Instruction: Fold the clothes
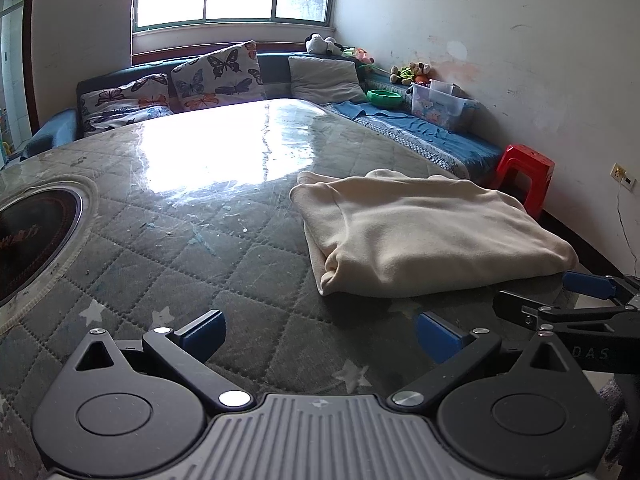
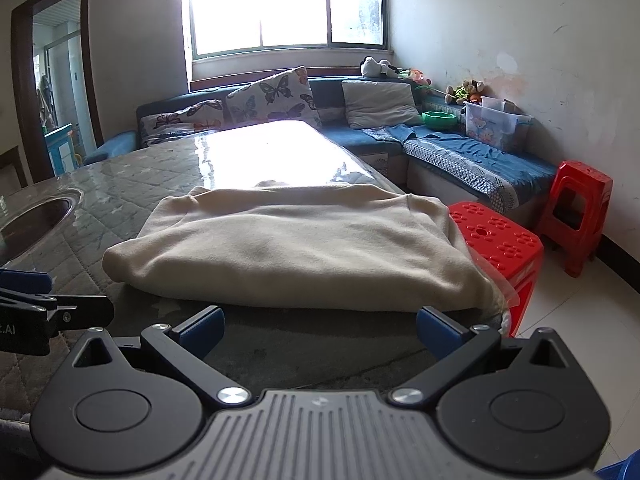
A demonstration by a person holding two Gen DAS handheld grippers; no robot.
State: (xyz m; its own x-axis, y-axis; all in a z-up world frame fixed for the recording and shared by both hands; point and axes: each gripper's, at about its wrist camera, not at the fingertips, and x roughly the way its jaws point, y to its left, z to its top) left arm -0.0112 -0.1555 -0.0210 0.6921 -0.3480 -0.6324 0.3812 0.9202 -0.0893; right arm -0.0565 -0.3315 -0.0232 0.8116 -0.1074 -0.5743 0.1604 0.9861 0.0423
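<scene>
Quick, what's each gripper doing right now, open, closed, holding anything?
Left gripper: open, holding nothing.
Right gripper: open, empty, just short of the folded cream garment.

Bright window [image 2: 286, 8], blue corner sofa [image 2: 452, 152] with butterfly cushions [image 2: 276, 96]; red stools [image 2: 580, 212], scuffed white wall [image 2: 520, 40]

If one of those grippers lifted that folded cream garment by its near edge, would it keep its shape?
Probably not. The folded cream garment looks like soft fleece with rounded, sagging edges, so it would likely droop and unfold. It seems light. Pushed, it may slide as one bundle, since the table cover looks glossy.
</scene>
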